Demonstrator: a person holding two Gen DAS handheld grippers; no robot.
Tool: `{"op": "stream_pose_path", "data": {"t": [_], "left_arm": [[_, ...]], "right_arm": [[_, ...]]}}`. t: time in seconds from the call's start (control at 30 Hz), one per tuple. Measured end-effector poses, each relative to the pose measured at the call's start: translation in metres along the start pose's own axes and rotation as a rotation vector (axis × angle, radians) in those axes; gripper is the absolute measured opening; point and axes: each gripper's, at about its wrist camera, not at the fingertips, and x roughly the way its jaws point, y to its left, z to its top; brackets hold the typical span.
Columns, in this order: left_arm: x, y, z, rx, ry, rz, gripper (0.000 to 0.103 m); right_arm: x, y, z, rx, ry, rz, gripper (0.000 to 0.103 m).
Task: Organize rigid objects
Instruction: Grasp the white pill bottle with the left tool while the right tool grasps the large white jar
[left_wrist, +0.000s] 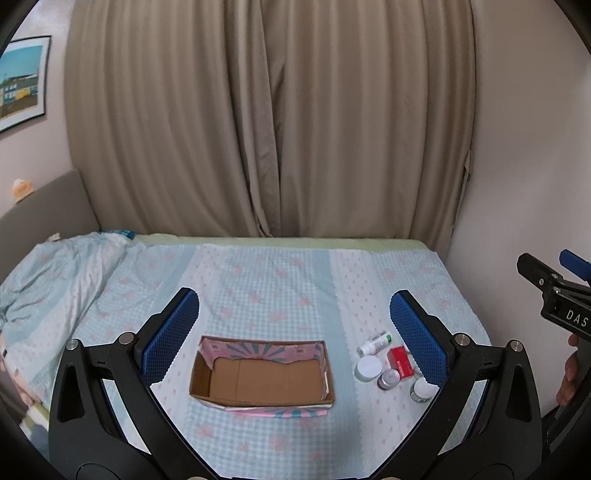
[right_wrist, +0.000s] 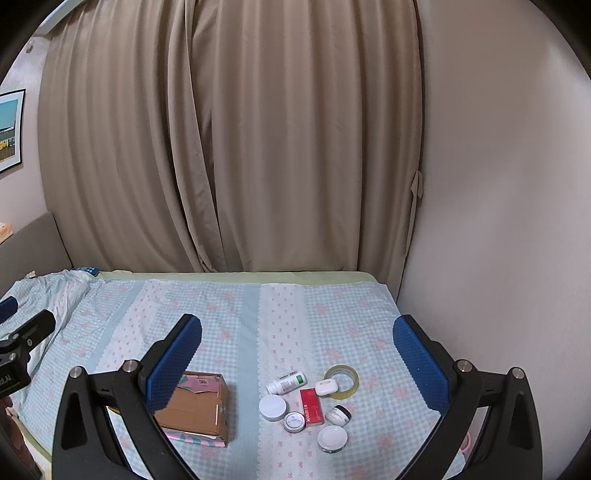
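Observation:
An open cardboard box (left_wrist: 262, 374) with pink patterned flaps lies on the bed, empty; it also shows in the right wrist view (right_wrist: 199, 406). To its right lies a cluster: a white bottle (right_wrist: 287, 383), a red box (right_wrist: 310, 406), a white round jar (right_wrist: 272, 407), a silver tin (right_wrist: 294, 421), a small dark-capped jar (right_wrist: 338, 414), a white-lidded glass jar (right_wrist: 331, 438), a tape roll (right_wrist: 341, 376) and a white earbud case (right_wrist: 327, 387). My left gripper (left_wrist: 293, 314) is open above the box. My right gripper (right_wrist: 297, 336) is open above the cluster.
The bed has a blue checked sheet (right_wrist: 229, 325) with a rumpled quilt (left_wrist: 55, 280) at the left. Beige curtains (left_wrist: 266, 122) hang behind the bed and a wall (right_wrist: 498, 221) bounds its right side. A headboard (left_wrist: 40, 210) stands at the left.

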Motion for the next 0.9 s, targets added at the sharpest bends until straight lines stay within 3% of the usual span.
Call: {"op": "stream_pose_path", "data": {"t": [0.23,0.4,0.63,0.9], "left_arm": [[0.041,-0.001,0.011,0.108,0.095,-0.061,0.103],[0.102,-0.019,0.009,0.258,0.164,-0.179,0.103],[0.229,-0.064,-0.024,0.408,0.311,-0.318,0.103],[0.342,-0.133,-0.082,0.551,0.491,-0.384,0.103]], "right_arm": [[0.017,-0.013,-0.008,0.07,0.066,-0.061,0.103],[0.049,-0.026,-0.029,0.145,0.161,-0.151,0.103],[0.096,-0.041,-0.088,0.261,0.333,-0.262,0.103],[0.16,-0.06,-0.171,0.334,0.536,-0.324,0.103]]}}
